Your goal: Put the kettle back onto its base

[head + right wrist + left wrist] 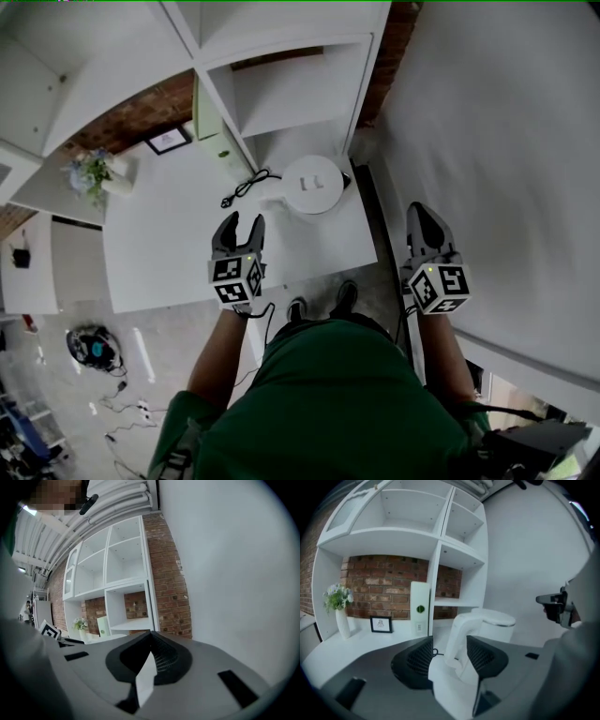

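Your kettle (311, 185) stands on the bench (159, 253), seemingly back on its base, your left hand-held gripper (243, 221) released near its handle (457, 637), your right hand-held gripper (424, 214) clenched empty; nothing seems left.

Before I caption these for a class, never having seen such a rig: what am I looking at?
A person holds a two-jaw gripper in each hand. One picture comes from a head camera looking down; the other two from cameras riding on the grippers. On the white counter: a kettle, a cord, a framed picture, flowers. The left gripper is open, short of the kettle, empty. The right gripper is shut, empty.
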`<state>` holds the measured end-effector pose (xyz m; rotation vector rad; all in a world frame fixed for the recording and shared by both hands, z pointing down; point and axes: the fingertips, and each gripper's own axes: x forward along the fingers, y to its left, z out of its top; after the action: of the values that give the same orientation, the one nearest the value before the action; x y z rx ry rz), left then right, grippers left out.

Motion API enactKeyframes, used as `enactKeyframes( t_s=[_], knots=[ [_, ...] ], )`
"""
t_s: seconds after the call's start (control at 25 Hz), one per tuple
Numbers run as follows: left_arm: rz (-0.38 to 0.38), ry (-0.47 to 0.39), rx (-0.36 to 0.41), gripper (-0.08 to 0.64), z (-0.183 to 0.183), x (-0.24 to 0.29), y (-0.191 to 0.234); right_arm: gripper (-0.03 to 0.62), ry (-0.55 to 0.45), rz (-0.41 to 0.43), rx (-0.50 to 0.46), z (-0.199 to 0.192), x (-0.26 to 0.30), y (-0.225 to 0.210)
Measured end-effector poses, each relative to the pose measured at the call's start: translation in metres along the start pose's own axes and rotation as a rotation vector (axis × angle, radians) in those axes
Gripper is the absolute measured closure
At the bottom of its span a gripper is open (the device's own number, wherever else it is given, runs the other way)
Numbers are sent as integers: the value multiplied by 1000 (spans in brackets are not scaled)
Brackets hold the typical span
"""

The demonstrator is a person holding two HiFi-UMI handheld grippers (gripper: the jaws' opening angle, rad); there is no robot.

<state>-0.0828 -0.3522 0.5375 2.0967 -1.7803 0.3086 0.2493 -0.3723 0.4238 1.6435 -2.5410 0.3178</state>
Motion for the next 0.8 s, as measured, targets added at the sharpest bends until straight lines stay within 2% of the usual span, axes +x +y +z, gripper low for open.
enactKeyframes(
  t_s=[0.16,0.36,0.44,0.6,0.8],
  knots=[
    [-57,-109,6,357,49,-30,-6,572,-49,18,7,15,4,15],
    [-120,-258,4,486,110,-66,-12,571,-125,33,1,43,0,31],
    [-113,-323,7,512,137,-80,-9,571,-162,40,-4,59,-3,37],
    [-86,-422,11,515,179,-101,-4,571,-234,54,-14,88,-12,44],
    [-51,-509,-3,515,208,-124,0,572,-290,52,-73,119,-22,49]
  ],
)
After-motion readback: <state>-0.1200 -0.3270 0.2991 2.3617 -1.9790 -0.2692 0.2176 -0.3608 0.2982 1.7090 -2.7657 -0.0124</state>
